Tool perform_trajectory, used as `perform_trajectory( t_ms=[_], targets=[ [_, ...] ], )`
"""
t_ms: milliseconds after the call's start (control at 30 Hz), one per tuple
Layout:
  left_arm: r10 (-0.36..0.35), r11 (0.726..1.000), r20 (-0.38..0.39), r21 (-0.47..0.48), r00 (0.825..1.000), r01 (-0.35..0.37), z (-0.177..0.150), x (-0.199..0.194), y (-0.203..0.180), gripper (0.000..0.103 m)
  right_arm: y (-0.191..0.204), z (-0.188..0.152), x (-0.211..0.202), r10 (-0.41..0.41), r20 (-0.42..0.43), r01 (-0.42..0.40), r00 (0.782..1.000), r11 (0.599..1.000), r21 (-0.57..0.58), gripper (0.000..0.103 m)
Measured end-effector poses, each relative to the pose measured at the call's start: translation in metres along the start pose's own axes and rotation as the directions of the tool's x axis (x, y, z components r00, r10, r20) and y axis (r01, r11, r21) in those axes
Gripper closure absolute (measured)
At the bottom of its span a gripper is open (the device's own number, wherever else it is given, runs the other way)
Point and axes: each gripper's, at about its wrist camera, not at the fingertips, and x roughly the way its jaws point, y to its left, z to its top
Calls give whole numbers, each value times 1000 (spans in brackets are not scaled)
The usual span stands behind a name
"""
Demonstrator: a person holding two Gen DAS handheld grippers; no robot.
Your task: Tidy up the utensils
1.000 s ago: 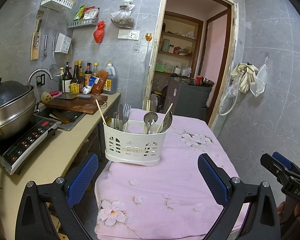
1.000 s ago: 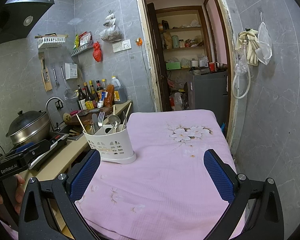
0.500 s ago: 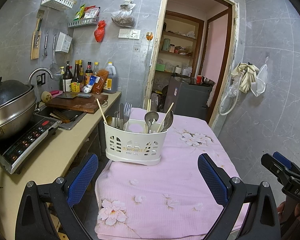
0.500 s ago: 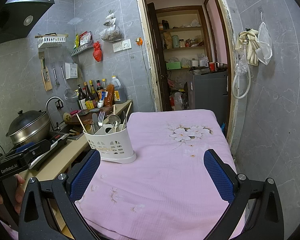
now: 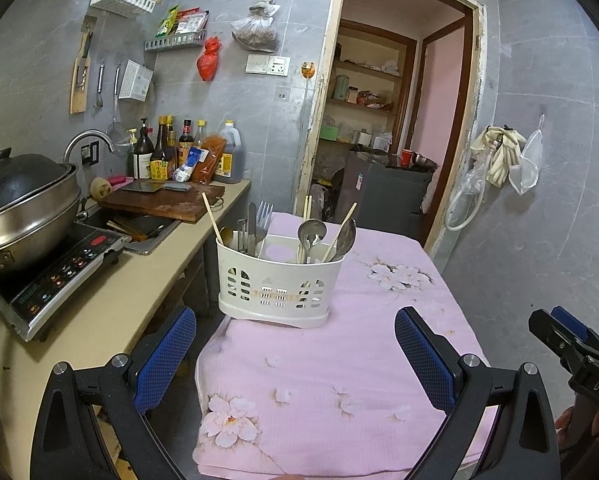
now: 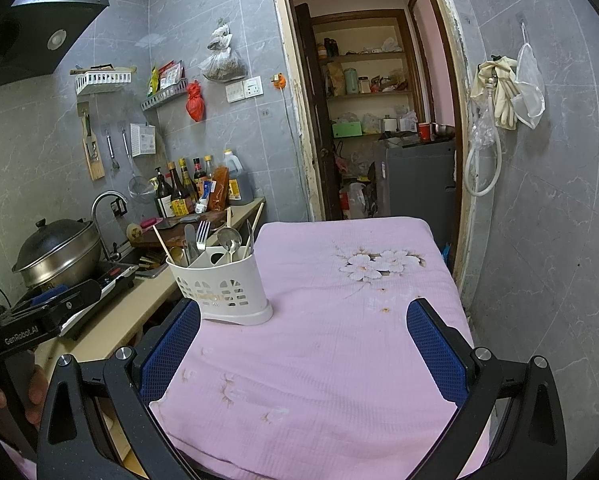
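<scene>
both claws gape wide over the pink-clothed surface (image 5: 339, 380) and grip nothing: our left claw (image 5: 295, 354) hangs at the near edge with its blue pads (image 5: 165, 354) splayed to either side of the white utensil caddy (image 5: 277, 280), well short of touching it, while our right claw (image 6: 303, 346) hovers over bare cloth, the caddy (image 6: 223, 284) just past its left finger.

we see the caddy upright near the surface's left edge, beside the kitchen counter (image 5: 111, 312). its left compartment holds a fork (image 5: 263, 216), a knife (image 5: 252, 226), a chopstick (image 5: 212, 218) and a small spoon bowl we cannot make out clearly; the right one holds two spoons (image 5: 310, 232) and another chopstick (image 5: 341, 230); the middle section shows only its pale floor.

on the counter, a lidded steel pot (image 5: 23, 204) sits on an induction cooker (image 5: 59, 272).
</scene>
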Motion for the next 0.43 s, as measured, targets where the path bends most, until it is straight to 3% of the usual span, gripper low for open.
perform_trajectory(
  t_ms=[433],
  targets=[
    [3,1000,-13,-2,1000,-3,-1,1,-1,3,0,0,0,-1,-2,1,1000,1000,0,1]
  ],
)
